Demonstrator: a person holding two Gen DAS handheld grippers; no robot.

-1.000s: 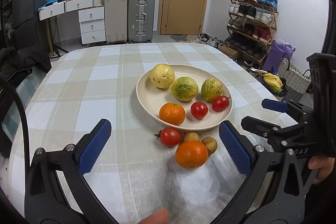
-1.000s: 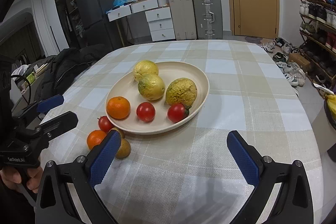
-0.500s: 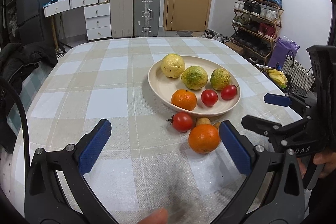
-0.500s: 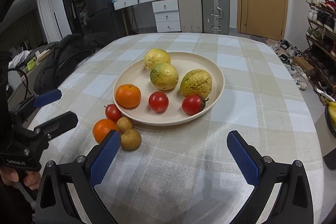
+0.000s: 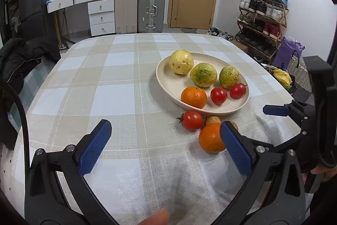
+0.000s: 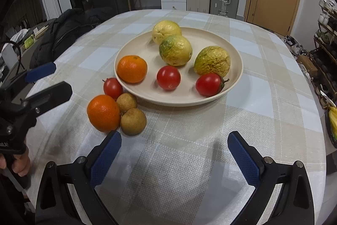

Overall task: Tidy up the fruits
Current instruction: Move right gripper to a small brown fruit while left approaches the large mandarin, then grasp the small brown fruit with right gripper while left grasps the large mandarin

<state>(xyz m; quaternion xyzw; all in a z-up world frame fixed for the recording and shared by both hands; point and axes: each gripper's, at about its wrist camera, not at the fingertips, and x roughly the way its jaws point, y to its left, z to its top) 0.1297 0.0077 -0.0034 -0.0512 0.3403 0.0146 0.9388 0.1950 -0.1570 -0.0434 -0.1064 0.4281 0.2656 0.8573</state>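
Note:
A cream plate (image 6: 233,52) (image 5: 164,81) holds three yellow-green fruits (image 6: 175,50), an orange (image 6: 131,69) and two tomatoes (image 6: 168,77). Beside it on the checked cloth lie an orange (image 6: 103,113) (image 5: 210,138), a tomato (image 6: 113,88) (image 5: 192,120) and two small brown fruits (image 6: 133,121). My left gripper (image 5: 166,147) is open and empty, low over the cloth, left of the loose orange. My right gripper (image 6: 173,153) is open and empty, in front of the plate. Each gripper shows in the other's view: the left one (image 6: 42,85), the right one (image 5: 294,111).
The table's (image 5: 118,69) far edge faces suitcases (image 5: 150,7), a drawer unit and a door. A shoe rack (image 5: 261,20) and bags stand on the right. A dark jacket (image 6: 69,31) lies on a chair at the left.
Both grippers have moved closer to the fruits. The left view has swung left, so the plate and loose fruits sit further right. No fruit has moved.

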